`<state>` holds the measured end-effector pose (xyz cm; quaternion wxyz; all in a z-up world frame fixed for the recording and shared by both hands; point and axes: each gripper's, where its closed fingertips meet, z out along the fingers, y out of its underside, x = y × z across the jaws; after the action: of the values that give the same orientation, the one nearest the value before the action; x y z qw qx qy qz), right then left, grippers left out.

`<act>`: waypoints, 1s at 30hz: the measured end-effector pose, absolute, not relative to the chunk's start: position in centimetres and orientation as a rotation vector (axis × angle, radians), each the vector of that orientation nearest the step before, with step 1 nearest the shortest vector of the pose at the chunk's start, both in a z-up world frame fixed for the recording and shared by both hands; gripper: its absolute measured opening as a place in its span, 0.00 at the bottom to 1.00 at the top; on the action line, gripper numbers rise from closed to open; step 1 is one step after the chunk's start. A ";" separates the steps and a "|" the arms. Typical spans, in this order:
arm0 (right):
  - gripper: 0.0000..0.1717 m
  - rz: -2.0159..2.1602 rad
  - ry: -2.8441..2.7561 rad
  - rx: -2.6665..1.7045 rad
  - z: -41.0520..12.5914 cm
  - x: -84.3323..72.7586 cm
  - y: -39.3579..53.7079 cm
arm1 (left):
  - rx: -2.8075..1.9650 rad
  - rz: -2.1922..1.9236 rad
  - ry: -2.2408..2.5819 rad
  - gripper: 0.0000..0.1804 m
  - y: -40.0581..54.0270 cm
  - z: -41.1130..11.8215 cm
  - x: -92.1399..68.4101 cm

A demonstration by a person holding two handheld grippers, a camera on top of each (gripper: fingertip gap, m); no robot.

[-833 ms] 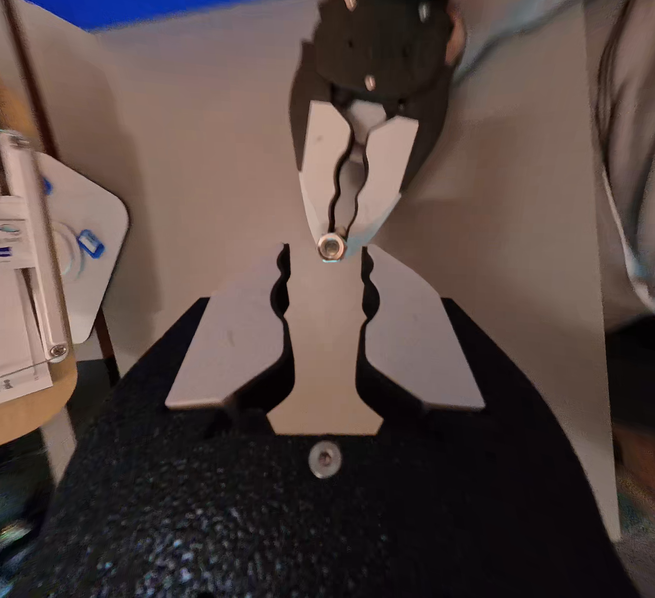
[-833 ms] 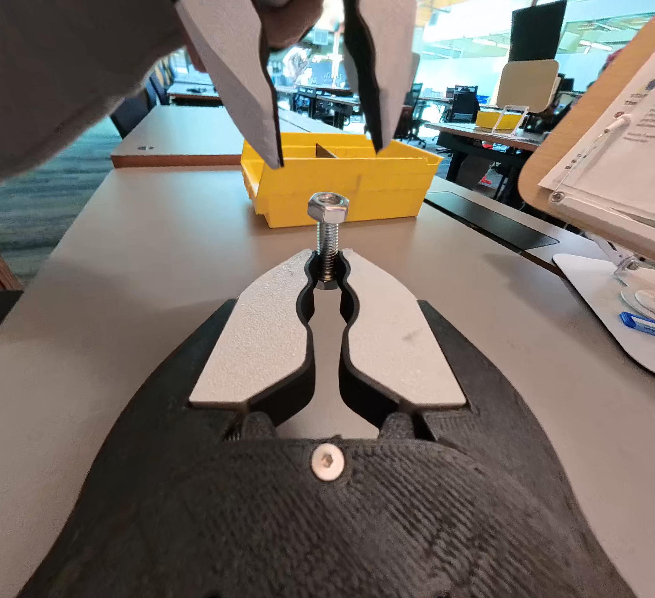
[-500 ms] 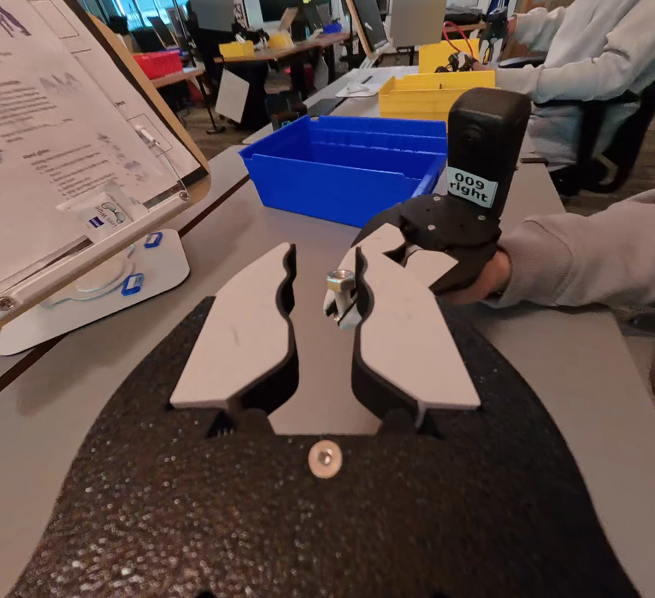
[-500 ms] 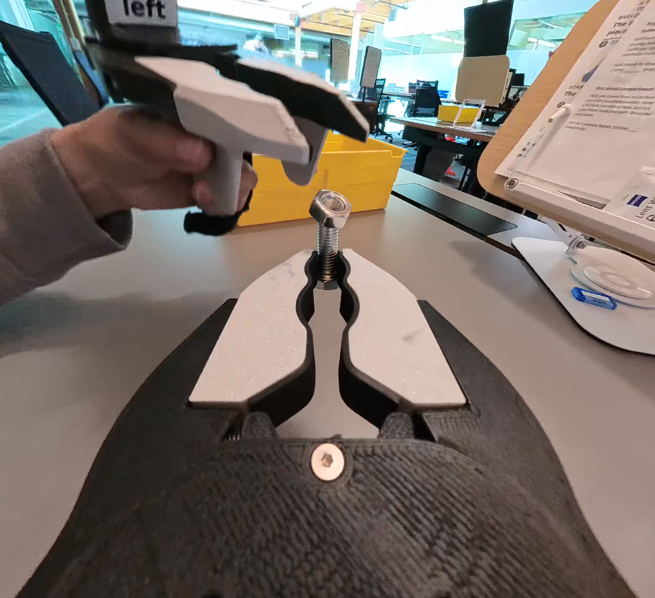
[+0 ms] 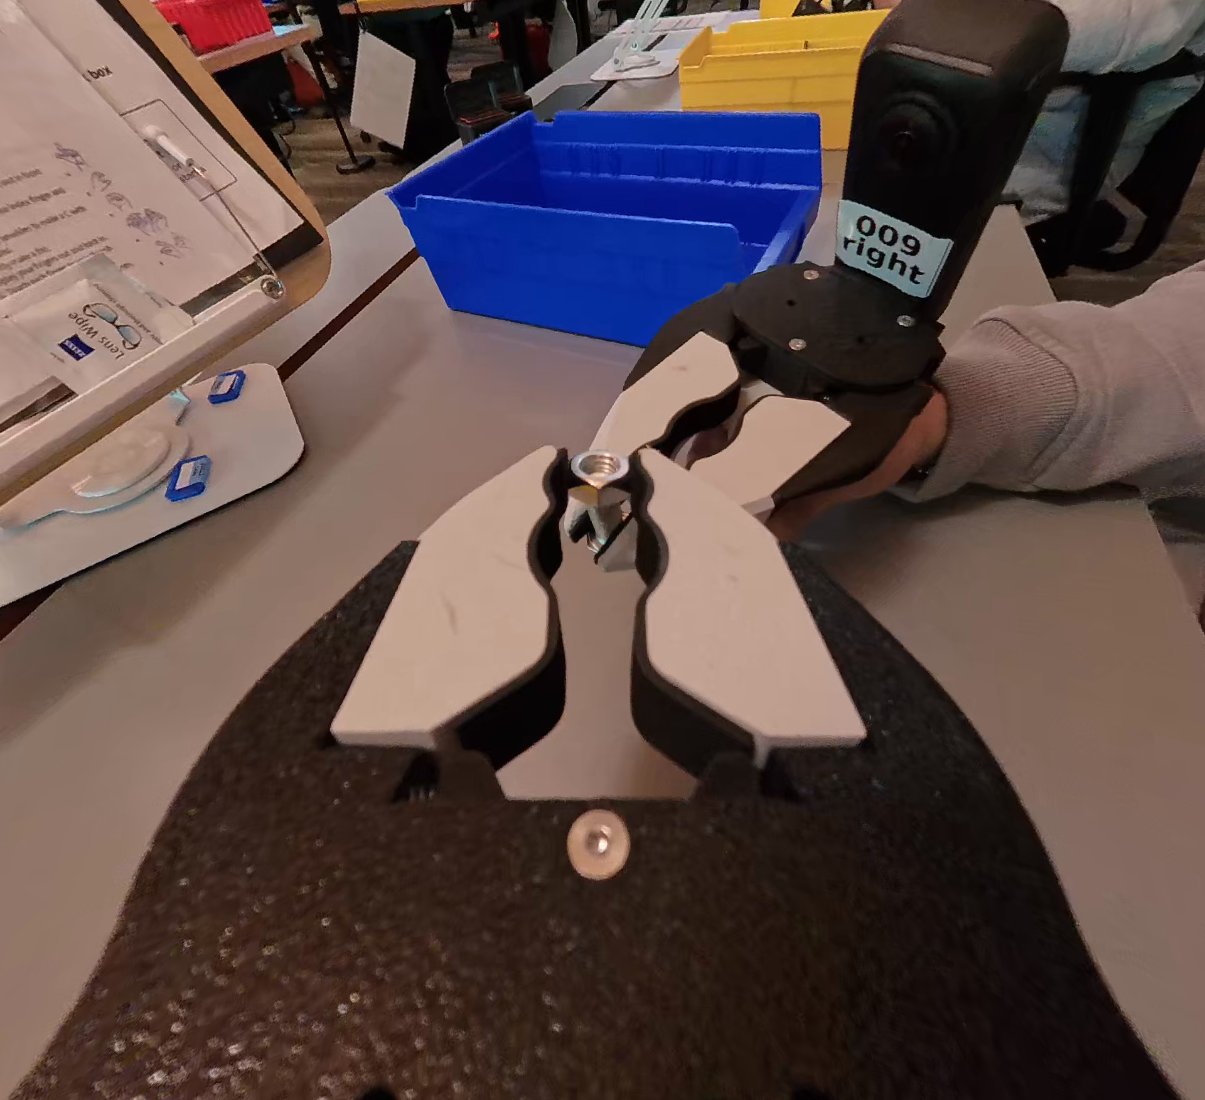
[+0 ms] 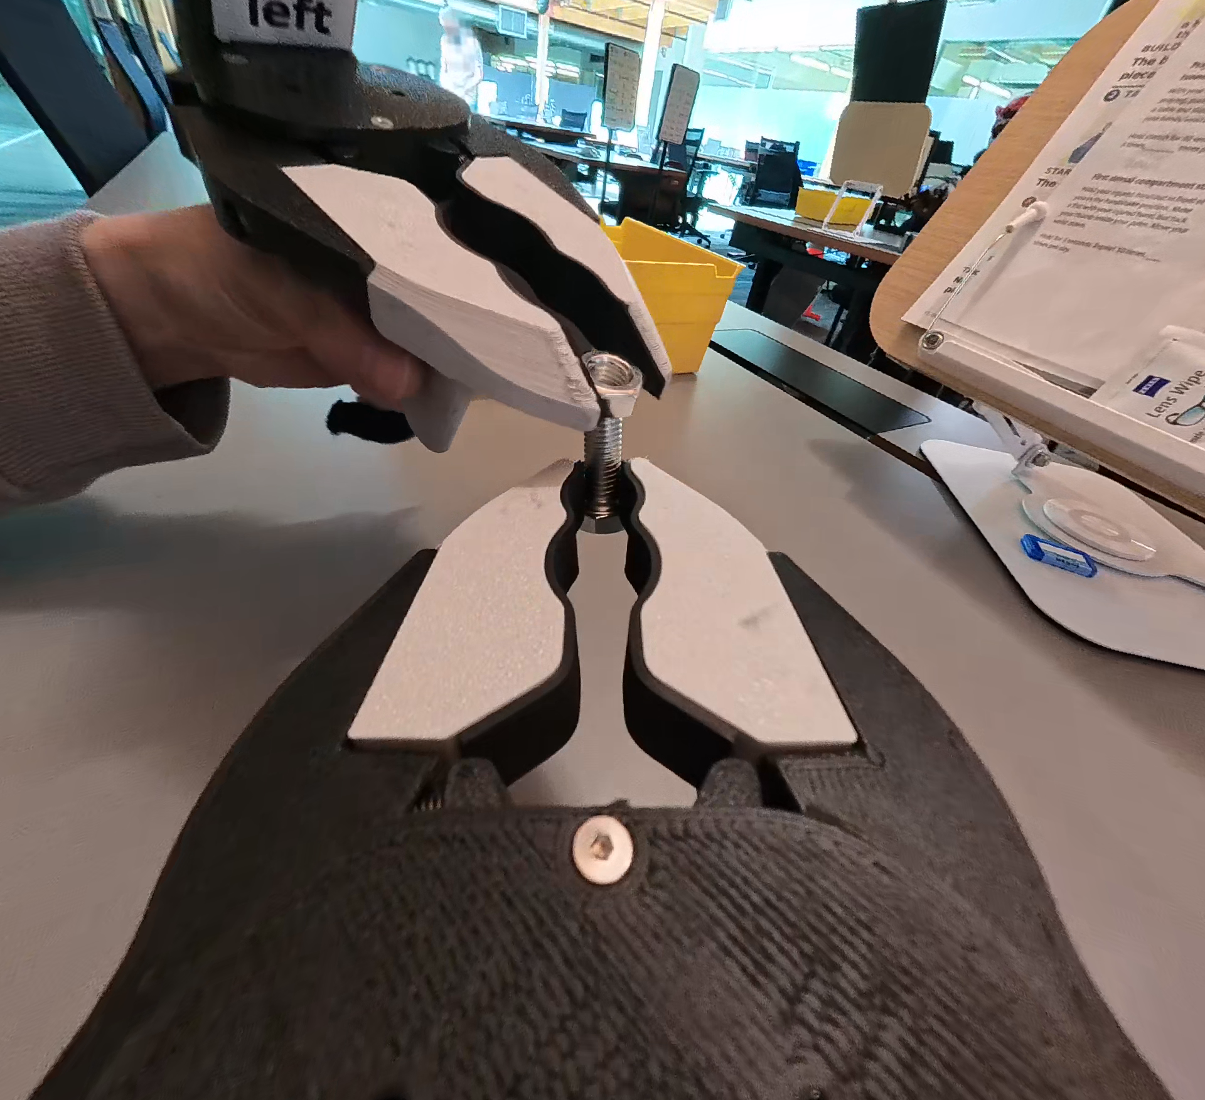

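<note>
Above grey table (image 6: 195, 579), right gripper (image 6: 601, 481) clamps bolt (image 6: 601, 468), left gripper (image 5: 598, 472) nut (image 5: 598, 468).

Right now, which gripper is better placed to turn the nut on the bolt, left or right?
Left. The left gripper is closed on the nut at the top, while the right gripper clamps the bolt lower on its thread, holding it upright, so it likely should only steady it.

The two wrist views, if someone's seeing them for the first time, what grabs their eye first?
Dead centre, a silver bolt stands upright above the grey table, its lower shank clamped by the right gripper, while the left gripper closes on the hex nut at its top. After that, the blue bin behind them and the yellow bin on the far side stand out.
</note>
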<state>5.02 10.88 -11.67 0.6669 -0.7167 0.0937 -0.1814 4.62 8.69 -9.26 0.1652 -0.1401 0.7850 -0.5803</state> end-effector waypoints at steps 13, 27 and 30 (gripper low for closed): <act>0.05 -0.142 0.109 -1.496 -9.8 1.9 11.7 | -0.123 -2.123 2.210 0.09 8.9 -7.3 1.6; 0.05 -0.230 0.133 -1.582 -11.0 2.9 11.7 | -0.162 -1.863 2.363 0.09 9.2 -8.6 2.5; 0.05 -0.243 0.132 -1.600 -11.2 3.0 11.7 | -0.159 -1.792 2.393 0.09 9.3 -8.9 2.6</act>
<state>2.96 11.70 -11.24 0.6880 -0.7151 0.0589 -0.1087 2.59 9.27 -8.90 0.0738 -0.0529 0.7971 -0.5970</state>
